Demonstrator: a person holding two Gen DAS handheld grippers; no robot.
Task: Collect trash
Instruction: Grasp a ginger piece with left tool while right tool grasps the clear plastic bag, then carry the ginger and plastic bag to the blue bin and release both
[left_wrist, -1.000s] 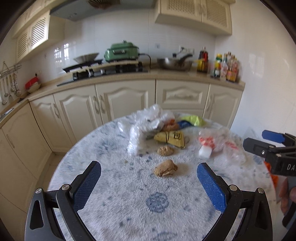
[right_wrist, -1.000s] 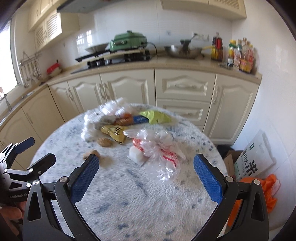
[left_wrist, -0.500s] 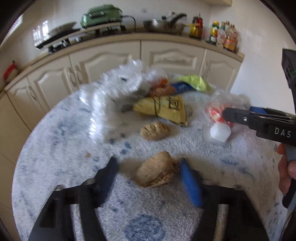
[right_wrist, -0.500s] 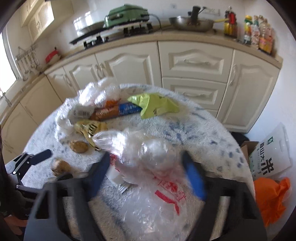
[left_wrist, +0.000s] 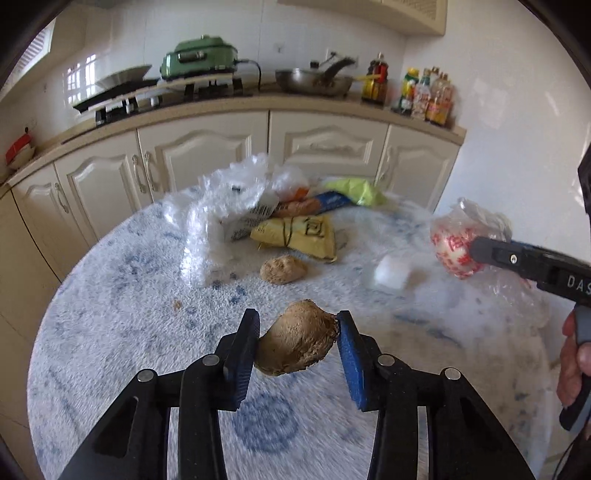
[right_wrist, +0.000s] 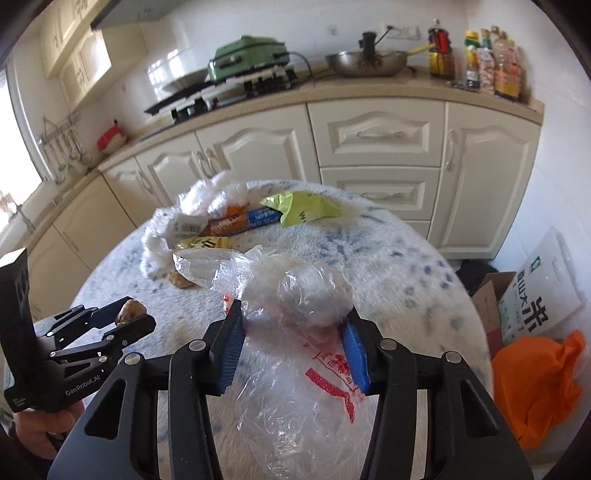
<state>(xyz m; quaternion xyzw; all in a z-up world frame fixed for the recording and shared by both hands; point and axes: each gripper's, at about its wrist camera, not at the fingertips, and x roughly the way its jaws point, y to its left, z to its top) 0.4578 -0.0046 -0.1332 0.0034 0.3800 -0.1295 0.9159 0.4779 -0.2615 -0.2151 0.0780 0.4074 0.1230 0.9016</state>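
Green cooker (left_wrist: 199, 61), wok (right_wrist: 365, 62), bottles (right_wrist: 491, 70)

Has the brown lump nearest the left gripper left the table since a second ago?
Yes. The brown lump lay on the table; now the left gripper, jaws just closing, pinches it.

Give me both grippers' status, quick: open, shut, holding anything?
Left gripper: jaws just closed in, shut on the brown lump.
Right gripper: jaws just closed in, shut on the clear plastic bag.
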